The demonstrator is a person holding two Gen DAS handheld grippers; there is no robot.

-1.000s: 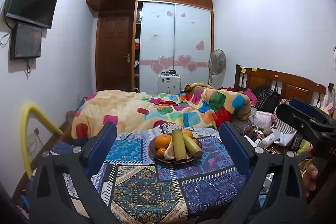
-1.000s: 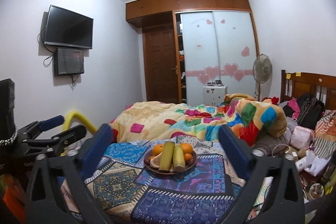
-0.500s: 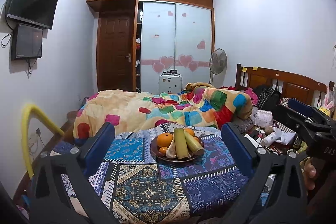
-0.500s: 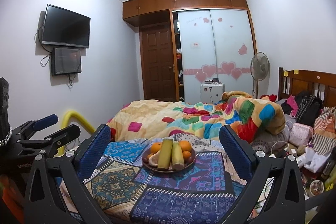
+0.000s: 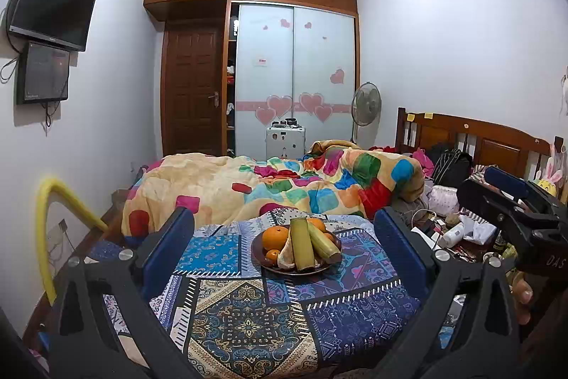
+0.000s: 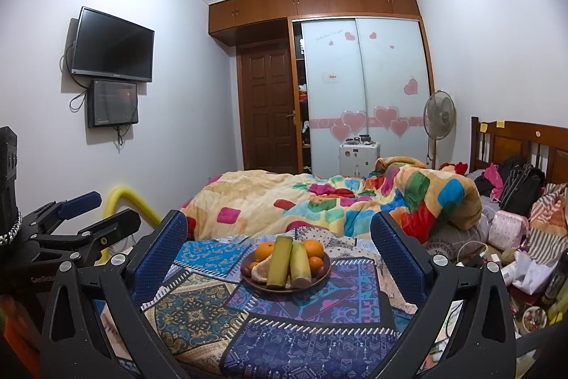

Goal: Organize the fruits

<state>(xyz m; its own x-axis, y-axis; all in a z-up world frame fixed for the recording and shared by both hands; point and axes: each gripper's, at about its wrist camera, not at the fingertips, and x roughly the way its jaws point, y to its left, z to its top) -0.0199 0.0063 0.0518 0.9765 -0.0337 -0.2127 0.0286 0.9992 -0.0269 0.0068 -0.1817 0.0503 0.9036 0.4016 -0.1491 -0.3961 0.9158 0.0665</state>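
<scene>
Centrally, the fruit plate [image 5: 296,267] sat on the patchwork cloth [image 5: 248,315] at the foot of the bed, heaped: oranges [image 5: 276,237] behind, two cut green stalks, sugarcane perhaps [image 5: 301,247], leaning across the pile, a pale peeled segment [image 5: 285,254] at the rim. Risk, as I judged it: pulling one stalk could roll the oranges off the shallow plate onto soft, uneven bedding; a hard pinch could bruise the fruit. Left gripper [image 5: 284,237] was spread wide, holding nothing, touching nothing, well short of the plate. Right gripper [image 6: 278,238] likewise stood wide apart, empty.
</scene>
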